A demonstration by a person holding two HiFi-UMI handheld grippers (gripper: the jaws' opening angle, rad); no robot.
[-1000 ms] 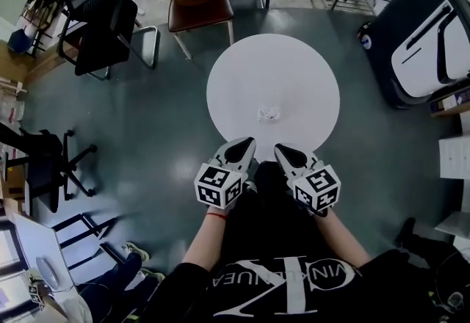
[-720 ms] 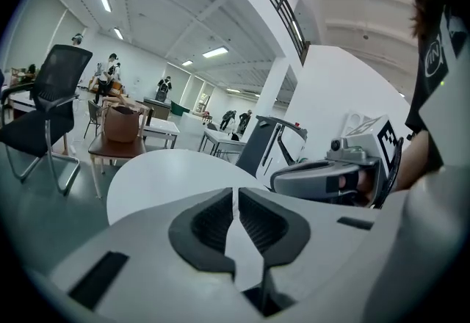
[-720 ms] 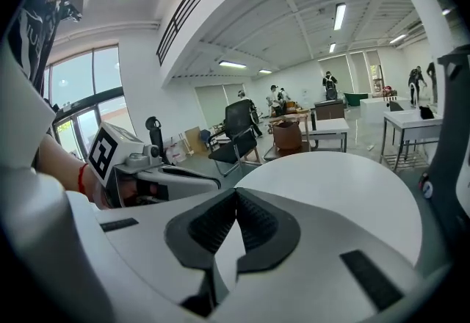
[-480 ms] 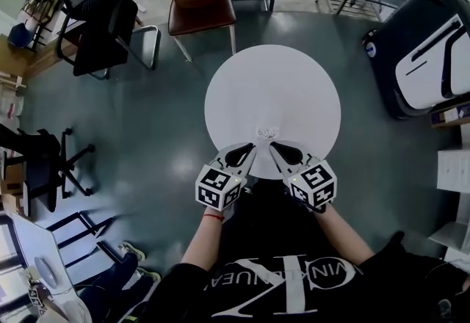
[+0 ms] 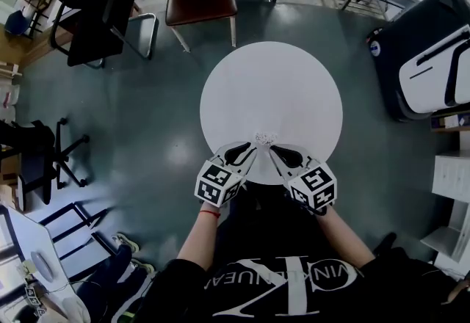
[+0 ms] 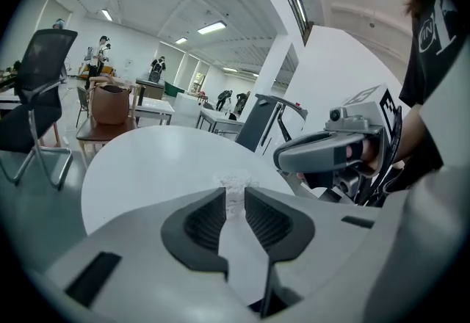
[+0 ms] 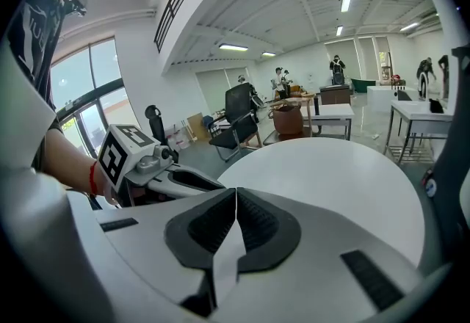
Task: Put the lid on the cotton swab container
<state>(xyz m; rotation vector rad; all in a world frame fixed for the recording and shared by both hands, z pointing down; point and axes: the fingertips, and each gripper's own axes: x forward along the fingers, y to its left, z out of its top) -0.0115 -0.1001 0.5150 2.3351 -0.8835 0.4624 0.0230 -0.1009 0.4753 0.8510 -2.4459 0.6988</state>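
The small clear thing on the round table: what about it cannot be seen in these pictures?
- Head view: the clear thing on the table is too small; whether a lid is on it cannot be told.
- Left gripper view: the left gripper hides its lower part, and the rest is blurred.
- Right gripper view: it does not show past the shut right gripper.

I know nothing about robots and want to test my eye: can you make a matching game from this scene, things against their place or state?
Things:
1. left gripper
2. right gripper
3. container
4. chair

Places or states:
a. brown, beyond the table
b. jaws shut
c. on the white table, near the person
d. jaws slightly apart

Pairs: 1-d, 2-b, 3-c, 4-a.
The left jaws have just been opening, with nothing between them.
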